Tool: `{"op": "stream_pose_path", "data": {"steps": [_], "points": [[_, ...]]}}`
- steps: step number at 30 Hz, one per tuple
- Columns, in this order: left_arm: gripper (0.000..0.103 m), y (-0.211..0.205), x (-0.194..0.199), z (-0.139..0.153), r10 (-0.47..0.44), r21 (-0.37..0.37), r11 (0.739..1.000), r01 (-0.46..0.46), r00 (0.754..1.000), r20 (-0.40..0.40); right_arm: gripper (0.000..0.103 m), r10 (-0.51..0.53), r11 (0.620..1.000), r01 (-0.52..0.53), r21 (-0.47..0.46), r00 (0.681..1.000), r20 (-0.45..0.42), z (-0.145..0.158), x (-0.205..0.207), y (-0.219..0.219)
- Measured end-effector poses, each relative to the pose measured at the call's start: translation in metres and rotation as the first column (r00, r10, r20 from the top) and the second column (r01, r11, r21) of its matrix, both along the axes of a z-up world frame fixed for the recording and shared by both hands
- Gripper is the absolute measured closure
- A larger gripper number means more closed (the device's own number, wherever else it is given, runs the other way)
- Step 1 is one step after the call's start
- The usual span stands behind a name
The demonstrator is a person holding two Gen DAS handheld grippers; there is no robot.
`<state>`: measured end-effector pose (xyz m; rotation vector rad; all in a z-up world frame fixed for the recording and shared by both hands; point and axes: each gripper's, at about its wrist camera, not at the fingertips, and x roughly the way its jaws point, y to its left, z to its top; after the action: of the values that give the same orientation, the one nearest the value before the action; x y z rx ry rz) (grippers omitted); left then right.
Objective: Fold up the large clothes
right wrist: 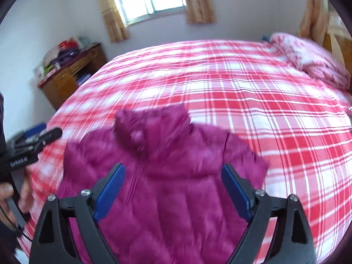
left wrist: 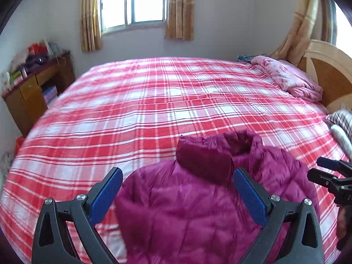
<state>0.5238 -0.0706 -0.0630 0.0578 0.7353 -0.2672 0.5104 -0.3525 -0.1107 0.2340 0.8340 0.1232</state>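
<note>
A magenta puffer jacket [left wrist: 198, 200] lies on the red-and-white plaid bed [left wrist: 143, 101], its collar toward the far side and a sleeve folded across its top. My left gripper [left wrist: 177, 175] hovers above it, open, with nothing between its blue pads. The right wrist view shows the same jacket [right wrist: 167, 176] spread below my right gripper [right wrist: 172, 171], which also stands open and empty. The right gripper [left wrist: 316, 167] shows at the left view's right edge, and the left gripper [right wrist: 48, 132], held by a hand, at the right view's left edge.
A pink quilt [left wrist: 288, 77] is bunched by the wooden headboard [left wrist: 330, 66] at the far right. A striped cloth [left wrist: 341, 121] lies at the bed's right edge. A cluttered wooden desk [left wrist: 33, 81] stands left of the bed under a curtained window [left wrist: 134, 2].
</note>
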Motion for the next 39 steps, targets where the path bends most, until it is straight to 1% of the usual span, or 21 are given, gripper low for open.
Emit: {"op": "stream_pose_path", "data": {"steps": [3,5,6,7,10,12,14,15,16,17,18,19,20,22,25,27,31,34,36,37,39], "points": [[0.002,-0.016,0.041,-0.013,0.011,-0.007,1.000,-0.011,0.998,-0.059,0.012,-0.020,1.000,0.020,0.000,0.999,-0.031,0.000,0.036,-0.007],[0.002,-0.025,0.060,-0.019,0.024,0.020,1.000,-0.022,0.997,-0.067,0.012,-0.016,1.000,0.017,0.001,0.999,-0.046,0.000,0.060,-0.008],[0.002,-0.028,0.068,-0.024,0.034,0.031,0.999,-0.032,0.997,-0.076,0.012,-0.015,1.000,0.015,0.000,0.999,-0.047,0.000,0.066,-0.007],[0.002,-0.031,0.079,-0.030,0.033,0.031,0.999,-0.030,0.995,-0.090,0.012,-0.007,1.000,0.007,-0.005,0.998,-0.055,-0.001,0.078,-0.005],[0.002,-0.043,0.103,-0.053,0.034,0.078,0.997,-0.023,0.990,-0.136,0.012,0.025,0.999,-0.028,-0.025,0.993,-0.117,-0.012,0.110,0.003],[0.002,-0.048,0.113,-0.067,0.020,0.095,0.995,-0.005,0.987,-0.161,0.012,0.058,0.996,-0.068,-0.054,0.984,-0.167,-0.025,0.125,0.013],[0.003,-0.050,0.116,-0.077,0.016,0.115,0.993,0.003,0.986,-0.165,0.014,0.069,0.988,-0.095,-0.120,0.976,-0.206,-0.038,0.137,0.019],[0.010,-0.050,0.116,-0.079,0.010,0.116,0.993,0.009,0.986,-0.165,0.017,0.074,0.984,-0.107,-0.143,0.973,-0.218,-0.044,0.140,0.021],[0.029,-0.048,0.115,-0.081,-0.007,0.106,0.994,0.026,0.985,-0.170,0.031,0.082,0.982,-0.118,-0.149,0.970,-0.228,-0.047,0.141,0.020],[0.044,-0.048,0.115,-0.082,-0.031,0.096,0.994,0.049,0.982,-0.186,0.054,0.096,0.981,-0.133,-0.141,0.965,-0.246,-0.052,0.141,0.019],[0.079,-0.048,0.115,-0.084,-0.056,0.090,0.993,0.076,0.976,-0.211,0.067,0.101,0.981,-0.141,-0.136,0.959,-0.263,-0.054,0.141,0.017],[0.088,-0.049,0.114,-0.085,-0.068,0.091,0.992,0.091,0.972,-0.227,0.087,0.098,0.980,-0.141,-0.142,0.957,-0.272,-0.056,0.138,0.014],[0.089,-0.048,0.110,-0.084,-0.067,0.104,0.990,0.092,0.972,-0.225,0.088,0.094,0.978,-0.138,-0.159,0.962,-0.258,-0.055,0.132,0.012],[0.095,-0.046,0.096,-0.078,-0.081,0.117,0.987,0.106,0.976,-0.201,0.091,0.096,0.973,-0.138,-0.183,0.970,-0.222,-0.049,0.120,0.006],[0.096,-0.038,0.069,-0.065,-0.106,0.124,0.984,0.124,0.984,-0.143,0.092,0.090,0.971,-0.124,-0.204,0.982,-0.166,-0.041,0.093,-0.003],[0.097,-0.034,0.049,-0.061,-0.123,0.141,0.980,0.138,0.987,-0.105,0.093,0.081,0.973,-0.109,-0.205,0.987,-0.140,-0.041,0.078,-0.009],[0.097,-0.026,0.021,-0.068,-0.135,0.163,0.975,0.150,0.986,-0.096,0.093,0.064,0.973,-0.086,-0.216,0.992,-0.104,-0.051,0.053,-0.018],[0.097,-0.022,0.005,-0.078,-0.140,0.186,0.970,0.156,0.986,-0.092,0.093,0.055,0.968,-0.081,-0.236,0.992,-0.114,-0.067,0.046,-0.017],[0.097,-0.016,-0.002,-0.075,-0.123,0.166,0.977,0.135,0.989,-0.082,0.093,0.053,0.961,-0.080,-0.264,0.993,-0.109,-0.076,0.041,-0.015],[0.097,-0.013,-0.005,-0.070,-0.117,0.140,0.982,0.126,0.990,-0.075,0.093,0.053,0.958,-0.079,-0.276,0.994,-0.100,-0.078,0.039,-0.015],[0.097,-0.006,-0.012,-0.049,-0.110,0.069,0.991,0.112,0.994,-0.028,0.093,0.049,0.957,-0.072,-0.281,0.995,-0.085,-0.081,0.035,-0.015]]}}
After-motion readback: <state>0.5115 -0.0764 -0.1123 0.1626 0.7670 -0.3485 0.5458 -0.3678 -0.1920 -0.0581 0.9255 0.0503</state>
